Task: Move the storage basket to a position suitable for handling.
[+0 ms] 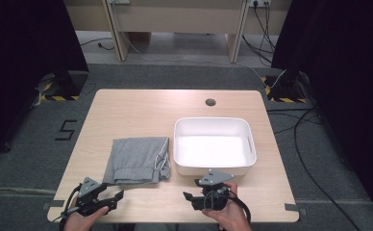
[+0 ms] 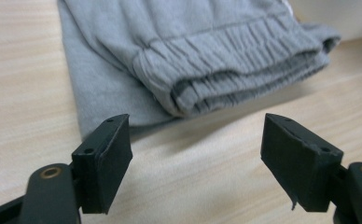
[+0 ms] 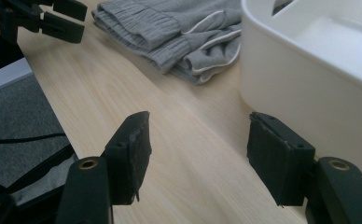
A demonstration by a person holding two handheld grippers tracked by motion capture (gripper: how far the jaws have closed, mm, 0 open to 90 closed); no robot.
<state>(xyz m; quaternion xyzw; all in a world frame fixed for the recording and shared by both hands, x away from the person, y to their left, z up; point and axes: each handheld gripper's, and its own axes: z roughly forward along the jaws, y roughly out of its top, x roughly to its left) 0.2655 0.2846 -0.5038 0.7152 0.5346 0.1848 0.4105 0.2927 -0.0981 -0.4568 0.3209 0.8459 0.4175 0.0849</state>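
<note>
Folded grey trousers lie on the bench, left of centre and toward the near edge. White tub sits just beside them on the right, empty, its near wall close to the near edge.

Left gripper rests low near the near-left corner, jaws standing apart with nothing between them. In the left gripper view the elastic waistband fold of the trousers lies directly ahead of the jaws, close but apart; bare bench shows between pads and cloth.

Right gripper is held by the near edge, in front of the tub's near-left corner, jaws open and empty. In its own view the trousers lie well ahead, with the tub close alongside.

Key relation: the trousers' long axis runs roughly from near edge to far edge; the near short edge faces the left jaws. Left gripper is clearly the nearer one; the right must cross toward the left to reach the bundle's near-right corner with the drawcord.

Judgement: grasp not yet made; the next move probably closes on the near edge of the fold.
</note>
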